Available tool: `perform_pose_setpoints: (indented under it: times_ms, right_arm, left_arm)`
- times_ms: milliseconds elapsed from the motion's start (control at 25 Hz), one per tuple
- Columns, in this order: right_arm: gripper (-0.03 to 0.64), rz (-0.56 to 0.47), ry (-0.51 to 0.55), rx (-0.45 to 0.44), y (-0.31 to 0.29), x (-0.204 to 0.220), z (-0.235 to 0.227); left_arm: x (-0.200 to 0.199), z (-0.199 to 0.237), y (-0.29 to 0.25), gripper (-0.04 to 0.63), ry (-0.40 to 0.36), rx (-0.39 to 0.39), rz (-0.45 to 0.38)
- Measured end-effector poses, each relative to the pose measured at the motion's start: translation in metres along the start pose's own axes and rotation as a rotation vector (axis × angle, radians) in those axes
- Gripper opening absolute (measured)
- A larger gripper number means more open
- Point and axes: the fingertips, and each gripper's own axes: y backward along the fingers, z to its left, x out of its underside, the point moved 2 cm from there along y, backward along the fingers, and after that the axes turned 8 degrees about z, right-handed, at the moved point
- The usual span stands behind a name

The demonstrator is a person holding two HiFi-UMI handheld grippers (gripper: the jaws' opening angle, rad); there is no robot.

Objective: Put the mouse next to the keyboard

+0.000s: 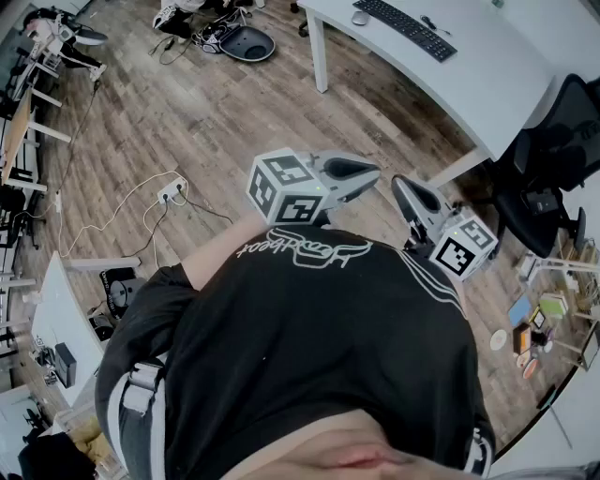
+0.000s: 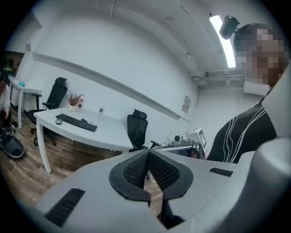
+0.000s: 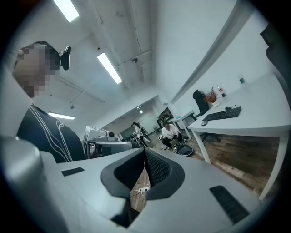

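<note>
The black keyboard (image 1: 405, 28) lies on the white desk (image 1: 487, 84) at the far top right, with the grey mouse (image 1: 360, 18) just left of it. My left gripper (image 1: 373, 174) and right gripper (image 1: 398, 183) are held close to the person's black shirt, well short of the desk. In the left gripper view the jaws of the left gripper (image 2: 148, 152) are shut and empty, with the keyboard (image 2: 76, 122) and mouse (image 2: 58, 121) far off. The right gripper (image 3: 144, 150) is also shut with nothing in it. Its view shows the keyboard (image 3: 223, 113) and mouse (image 3: 204, 122) in the distance.
A black office chair (image 1: 553, 169) stands right of the desk. A power strip (image 1: 171, 192) with cables lies on the wooden floor at left. Small items (image 1: 539, 323) are scattered at the right. A round black base (image 1: 246, 43) sits near the desk leg. A seated person (image 3: 170, 133) is far off.
</note>
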Motion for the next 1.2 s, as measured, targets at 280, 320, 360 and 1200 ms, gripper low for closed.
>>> perform_pose_setpoints:
  times_ms: [280,320,360,1200]
  right_arm:
    - [0.009,-0.002,0.005,0.023,0.024,0.001,-0.008]
    - [0.009,-0.002,0.005,0.025,0.027,0.002,-0.010]
    - [0.009,-0.005,0.003,0.027,0.030,0.001,-0.013]
    - [0.009,-0.012,-0.079,0.112,-0.032,-0.024,-0.113]
  left_arm:
    - [-0.004,-0.010,-0.021,0.006,0.023,0.004,-0.008]
    - [-0.004,-0.011,-0.025,0.006,0.028,0.007,-0.007]
    - [-0.005,-0.012,-0.029,0.006,0.029,0.009,-0.005]
    - [-0.023,0.109,-0.051,0.006,0.123,-0.014,-0.011]
